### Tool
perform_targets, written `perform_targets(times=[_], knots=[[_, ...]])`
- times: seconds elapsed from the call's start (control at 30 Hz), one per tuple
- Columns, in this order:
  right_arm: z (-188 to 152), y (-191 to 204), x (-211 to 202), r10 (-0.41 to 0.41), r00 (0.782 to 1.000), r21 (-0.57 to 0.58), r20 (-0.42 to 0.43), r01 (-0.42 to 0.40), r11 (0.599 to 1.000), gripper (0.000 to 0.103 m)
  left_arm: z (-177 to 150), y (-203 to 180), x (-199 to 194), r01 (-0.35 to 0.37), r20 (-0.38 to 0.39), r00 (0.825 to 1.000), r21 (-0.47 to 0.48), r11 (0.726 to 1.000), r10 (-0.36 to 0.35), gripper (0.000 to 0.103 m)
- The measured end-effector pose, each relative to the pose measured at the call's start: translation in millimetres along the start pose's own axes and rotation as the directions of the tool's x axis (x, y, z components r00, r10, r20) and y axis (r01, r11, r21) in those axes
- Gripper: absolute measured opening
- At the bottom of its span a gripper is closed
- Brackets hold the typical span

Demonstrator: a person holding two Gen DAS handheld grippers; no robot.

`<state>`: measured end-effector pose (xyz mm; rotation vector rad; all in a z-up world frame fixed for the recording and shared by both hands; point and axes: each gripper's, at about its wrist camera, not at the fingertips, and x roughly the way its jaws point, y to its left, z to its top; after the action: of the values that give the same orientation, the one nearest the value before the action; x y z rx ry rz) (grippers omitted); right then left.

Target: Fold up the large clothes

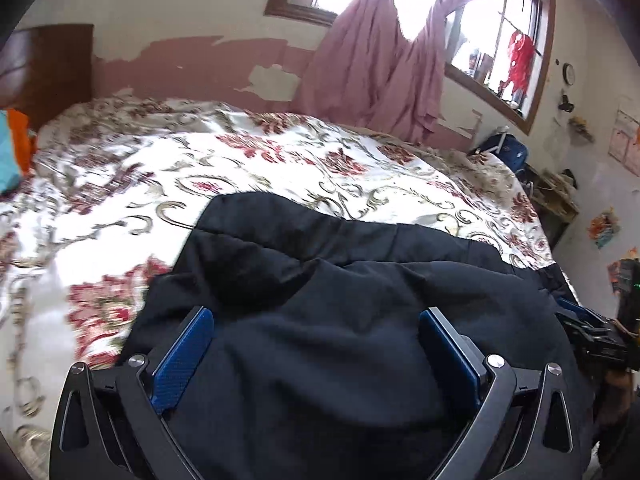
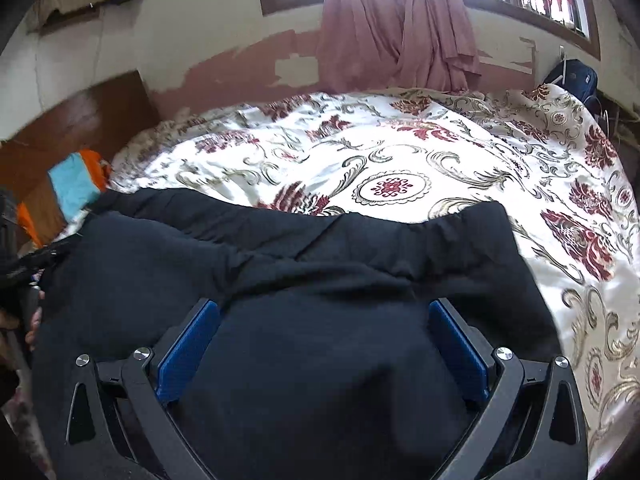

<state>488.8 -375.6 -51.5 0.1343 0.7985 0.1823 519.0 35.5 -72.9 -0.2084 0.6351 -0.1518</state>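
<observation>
Your left claw [image 1: 316,340] stood wide, its blue pads [image 1: 184,360] spread well apart over the near part of the dark garment [image 1: 340,280], with nothing pinched between them as far as the left wrist view showed. Your right claw [image 2: 324,336] was just as wide over the same cloth, gripping nothing.

You had the dark garment lying on the bed [image 2: 400,152], on top of the floral bedspread [image 1: 240,168], along the near edge and reaching across both views. Its far edge looked like a rolled or doubled band, and a ridge of creases ran across the middle, so one fold may already have been laid; that is a judgement, since the dark cloth hid its layers. The shape was still broad and rumpled, not a compact stack.

Left for you, by the look of it: smooth the ridge, take hold of an edge with each claw, and bring the piece over itself again until it was small and flat.
</observation>
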Motion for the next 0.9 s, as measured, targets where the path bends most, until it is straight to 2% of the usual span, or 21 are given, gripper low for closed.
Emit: perform_targets(times=[0.13,0.33,0.4,0.5,0.63,0.7,0.9], knots=[[-15.5,-22.6,-31.5,0.02,0.999,0.075,0.033,-0.022,0.997,0.102,0.4,11.1,-26.9,0.012,0.01,1.0,-0.006,1.0,-0.012,0.103],[-37.8,-51.0,-67.2,-0.044,0.994,0.138,0.104,0.029,0.99,0.102,-7.2,39.3,-48.5,-0.029,-0.038,0.999,0.033,0.999,0.03,0.103],[-41.2,-62.9,-69.2,-0.052,0.994,0.159,0.095,0.036,0.987,0.102,-11.4,50.8,-47.4,-0.042,-0.07,0.997,0.011,0.999,0.043,0.103],[-48.1,-85.6,-69.1,-0.069,0.994,0.233,0.09,0.046,0.971,0.102,-18.6,72.3,-36.7,-0.032,-0.14,0.99,-0.085,0.996,0.02,0.103],[-61.2,-108.6,-49.7,-0.028,0.998,0.32,0.05,0.011,0.947,0.102,-24.8,87.6,-21.8,0.023,-0.173,0.983,-0.165,0.986,-0.052,0.103],[-66.2,-115.8,-36.0,0.014,1.0,0.347,0.024,-0.022,0.938,0.102,-26.5,88.2,-18.6,0.043,-0.164,0.984,-0.158,0.986,-0.069,0.103],[-79.4,-132.7,-12.5,0.144,0.989,0.425,0.033,-0.144,0.894,0.102,-33.0,90.5,-13.8,0.1,-0.137,0.983,-0.136,0.986,-0.119,0.103]])
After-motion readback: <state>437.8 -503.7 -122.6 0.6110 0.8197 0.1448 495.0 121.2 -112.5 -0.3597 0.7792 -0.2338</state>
